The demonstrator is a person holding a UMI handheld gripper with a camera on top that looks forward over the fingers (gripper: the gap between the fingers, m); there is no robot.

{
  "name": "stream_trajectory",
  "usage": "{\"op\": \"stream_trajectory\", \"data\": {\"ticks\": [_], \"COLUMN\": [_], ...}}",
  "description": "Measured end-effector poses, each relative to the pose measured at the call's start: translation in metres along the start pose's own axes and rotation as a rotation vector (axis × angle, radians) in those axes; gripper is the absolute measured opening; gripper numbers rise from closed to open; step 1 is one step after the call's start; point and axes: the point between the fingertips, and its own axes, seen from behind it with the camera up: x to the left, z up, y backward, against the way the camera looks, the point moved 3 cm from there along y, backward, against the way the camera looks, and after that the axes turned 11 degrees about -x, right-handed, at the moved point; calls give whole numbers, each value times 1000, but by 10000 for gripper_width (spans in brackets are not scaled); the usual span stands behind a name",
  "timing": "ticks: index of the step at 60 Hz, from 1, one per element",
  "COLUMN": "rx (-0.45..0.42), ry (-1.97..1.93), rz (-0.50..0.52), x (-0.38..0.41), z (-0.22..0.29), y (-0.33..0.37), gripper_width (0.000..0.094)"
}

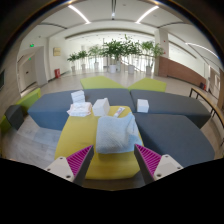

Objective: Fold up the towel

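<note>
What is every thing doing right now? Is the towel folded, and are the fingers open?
towel: loosely bunched, not neatly folded, lying on the yellow table, just ahead of the fingers.
gripper: open, holding nothing.
yellow table: bears the towel.
white items: sitting beyond the towel, untouched.
plants: upright, far behind.

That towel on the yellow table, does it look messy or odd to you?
Yes. The towel lies crumpled on the yellow table, its edges uneven, not folded. It sits just ahead of the open gripper. Nothing looks spilled or damaged.
</note>
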Motion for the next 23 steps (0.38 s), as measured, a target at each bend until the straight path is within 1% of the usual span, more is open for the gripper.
{"op": "stream_trajectory", "data": {"ticks": [8,14,23], "rx": [-34,-68,-93], "ry": [3,23,-41], "rz": [57,74,109], "x": [17,17,9], "z": [5,7,5], "y": [21,29,30], "gripper_width": [846,850,854]}}
